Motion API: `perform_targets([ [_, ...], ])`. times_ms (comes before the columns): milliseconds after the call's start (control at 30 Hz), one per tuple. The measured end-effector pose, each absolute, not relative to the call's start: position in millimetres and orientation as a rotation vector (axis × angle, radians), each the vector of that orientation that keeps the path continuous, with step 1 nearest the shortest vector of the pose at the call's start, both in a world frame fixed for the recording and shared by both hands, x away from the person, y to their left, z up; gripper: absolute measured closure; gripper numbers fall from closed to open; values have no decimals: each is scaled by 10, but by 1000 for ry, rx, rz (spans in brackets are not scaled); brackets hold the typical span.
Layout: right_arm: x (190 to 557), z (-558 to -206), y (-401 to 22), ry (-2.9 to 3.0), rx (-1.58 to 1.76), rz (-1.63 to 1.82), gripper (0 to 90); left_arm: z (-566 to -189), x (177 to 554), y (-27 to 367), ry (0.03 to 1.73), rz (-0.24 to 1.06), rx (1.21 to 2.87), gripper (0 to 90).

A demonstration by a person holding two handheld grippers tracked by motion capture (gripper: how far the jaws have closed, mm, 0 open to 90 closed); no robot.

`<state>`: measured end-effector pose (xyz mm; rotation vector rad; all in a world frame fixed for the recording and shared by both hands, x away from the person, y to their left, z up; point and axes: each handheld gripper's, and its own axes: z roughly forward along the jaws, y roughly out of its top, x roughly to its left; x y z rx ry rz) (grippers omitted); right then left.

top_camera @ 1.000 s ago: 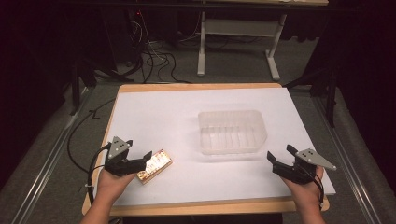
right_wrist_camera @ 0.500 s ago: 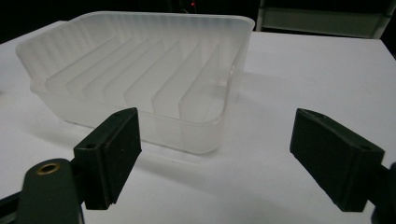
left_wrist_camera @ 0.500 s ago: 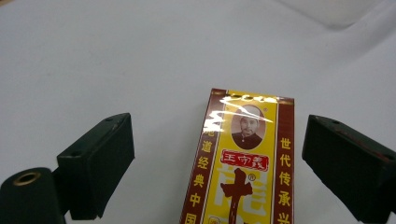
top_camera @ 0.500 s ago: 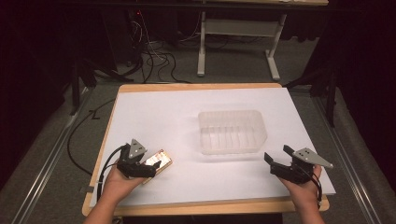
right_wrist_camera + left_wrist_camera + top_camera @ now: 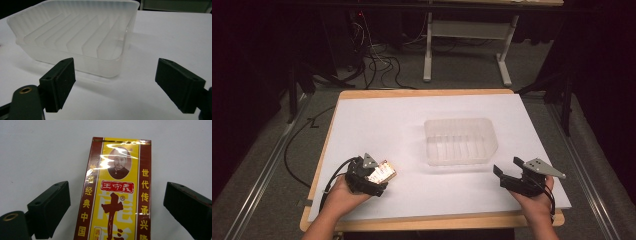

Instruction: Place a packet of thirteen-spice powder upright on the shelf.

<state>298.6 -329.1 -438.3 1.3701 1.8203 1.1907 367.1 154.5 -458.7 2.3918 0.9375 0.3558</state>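
Dark surroundings frame our workspace: cables [image 5: 377, 65] tangle on the grey floor behind, beside the legs of a white stand [image 5: 467, 50], and in front of them sits the wooden table [image 5: 427, 220] under a large white sheet [image 5: 412, 120]. At the far left of the high view we see the left hand [image 5: 339, 197] holding the left gripper [image 5: 374, 175] low over the sheet's near left part, right at a flat yellow and dark-red packet [image 5: 382, 173] printed with Chinese characters and a small portrait. From the left gripper view we find that packet [image 5: 117, 192] lying flat on the sheet between the two black jaws, which stand wide apart — clear gaps show on both sides, so nothing is clamped. Moving toward the middle, a translucent plastic tray [image 5: 460, 141] with low ribbed dividers rests on the sheet, well apart from the packet. At the right, the right hand [image 5: 534, 202] holds the right gripper [image 5: 504, 175] near the sheet's front edge, aimed toward the tray. In the right gripper view its jaws are also spread wide, holding nothing — the tray [image 5: 75, 37] sits just beyond them, nearer the left jaw.
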Motion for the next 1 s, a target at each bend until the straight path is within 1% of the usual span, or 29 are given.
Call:
perform_targets([
  [400, 3020, -4408, -3325, 1827, 1395, 1176, 168, -4528, 3745, 1417, 895, 347, 2544, 184],
  [533, 3027, -4414, -3324, 1830, 1397, 1175, 168, -4505, 3784, 1391, 869, 330, 2591, 244],
  [733, 3040, -4429, -3312, 1845, 1395, 1165, 170, -4502, 3840, 1398, 853, 288, 2651, 266],
  [833, 3044, -4432, -3306, 1846, 1397, 1164, 171, -4493, 3850, 1422, 855, 262, 2652, 298],
  [1000, 3042, -4431, -3305, 1850, 1395, 1163, 174, -4486, 3854, 1448, 844, 238, 2668, 300],
])
